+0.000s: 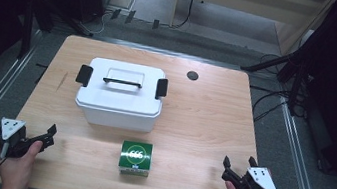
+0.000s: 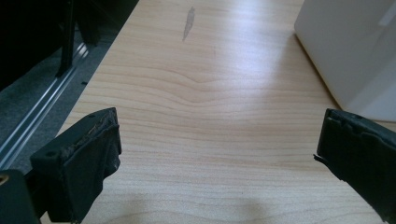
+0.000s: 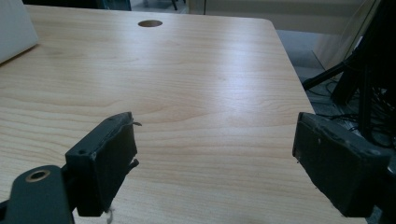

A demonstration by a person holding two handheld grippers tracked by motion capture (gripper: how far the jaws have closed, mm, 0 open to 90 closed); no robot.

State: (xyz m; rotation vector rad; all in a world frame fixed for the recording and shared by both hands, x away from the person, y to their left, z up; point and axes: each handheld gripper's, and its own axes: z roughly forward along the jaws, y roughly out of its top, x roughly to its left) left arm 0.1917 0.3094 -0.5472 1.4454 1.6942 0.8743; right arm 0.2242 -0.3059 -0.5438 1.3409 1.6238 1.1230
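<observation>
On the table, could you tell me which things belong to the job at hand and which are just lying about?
In play: green box, between the open left gripper and open right gripper; white lidded container behind it.

Lying about: cables on the floor; round hole in the table.

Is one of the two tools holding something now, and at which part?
Nothing is held. The left tool and the right tool are both open above the bare table.

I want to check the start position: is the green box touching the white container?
Apart. The high view shows bare table between the green box and the white container.
</observation>
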